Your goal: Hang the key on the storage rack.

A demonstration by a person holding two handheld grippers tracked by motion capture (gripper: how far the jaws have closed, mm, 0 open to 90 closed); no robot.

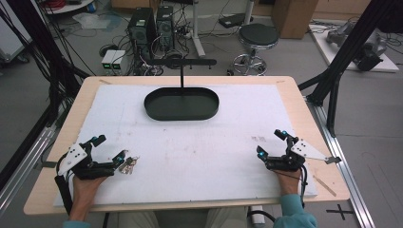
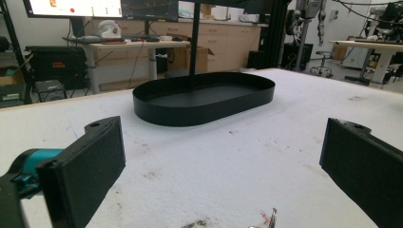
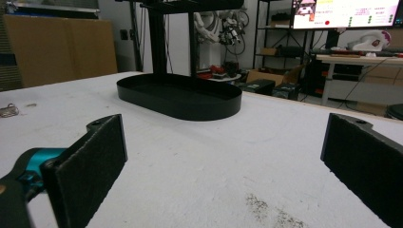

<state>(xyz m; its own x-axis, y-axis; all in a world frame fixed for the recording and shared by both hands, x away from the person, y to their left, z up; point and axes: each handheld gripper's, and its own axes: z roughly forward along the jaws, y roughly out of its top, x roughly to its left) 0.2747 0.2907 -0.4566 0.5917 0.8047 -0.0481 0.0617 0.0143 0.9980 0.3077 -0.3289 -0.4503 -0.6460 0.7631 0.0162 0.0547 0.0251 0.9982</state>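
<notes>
Two gaping hand-held grippers; keys (image 1: 128, 165) beside left.

The keys (image 2: 270, 219) are cut off by the left gripper view's bottom edge; the stand's post (image 2: 195, 38) runs past the top.

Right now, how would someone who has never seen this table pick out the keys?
Start at the white mat covering the wooden table, then go to its near left corner, where the left gripper rests. The keys lie just beside its jaw tip: a small silvery metal bunch, the only loose item there, far from the black oval tray.
</notes>
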